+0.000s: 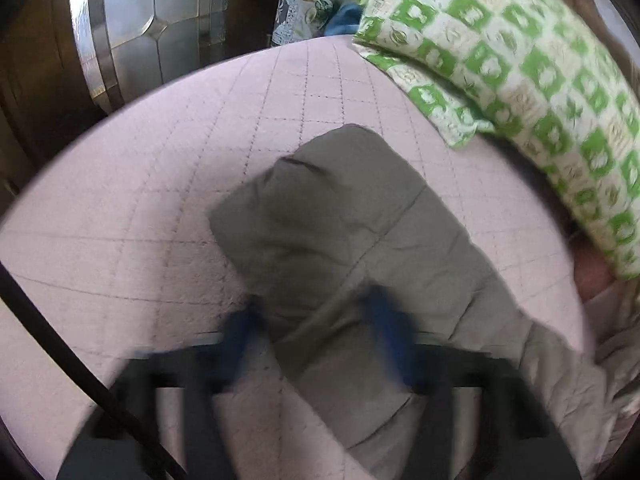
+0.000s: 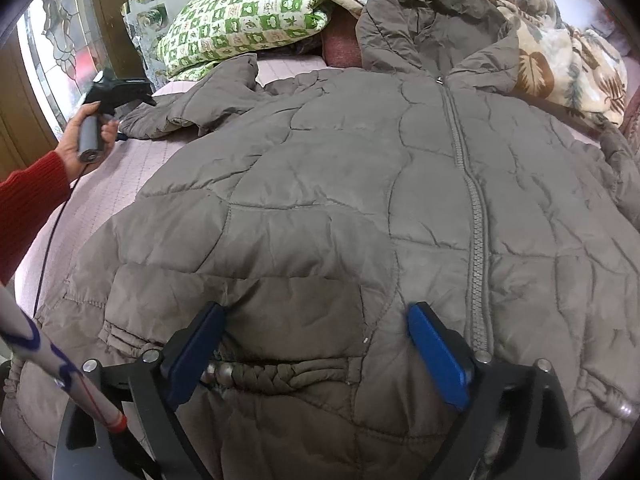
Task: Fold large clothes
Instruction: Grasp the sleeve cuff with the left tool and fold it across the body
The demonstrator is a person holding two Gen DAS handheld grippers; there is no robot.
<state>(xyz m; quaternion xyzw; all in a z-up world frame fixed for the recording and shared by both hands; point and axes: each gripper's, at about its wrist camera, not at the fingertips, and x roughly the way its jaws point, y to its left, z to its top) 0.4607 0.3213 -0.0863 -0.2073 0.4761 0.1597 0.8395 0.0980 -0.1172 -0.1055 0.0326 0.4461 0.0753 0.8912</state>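
Note:
A grey-brown quilted hooded jacket (image 2: 340, 184) lies front up and zipped on a pink quilted bed (image 1: 120, 208). Its sleeve (image 1: 320, 208) stretches out over the bed in the left wrist view. My left gripper (image 1: 312, 324) is blurred, with its blue pads against both sides of that sleeve, shut on it. In the right wrist view a hand in a red sleeve (image 2: 28, 204) holds that gripper at the sleeve's end. My right gripper (image 2: 317, 310) hangs open over the jacket's lower front, left of the zip (image 2: 476, 240), with nothing pressed between its fingers.
A green-and-white pillow (image 2: 240, 24) lies at the head of the bed, with a leaf-patterned blanket (image 2: 560, 64) behind the hood. A glass door (image 1: 132, 12) stands past the bed edge. A black cable (image 1: 72, 364) trails from the left gripper. A white stick (image 2: 24, 344) crosses the lower left.

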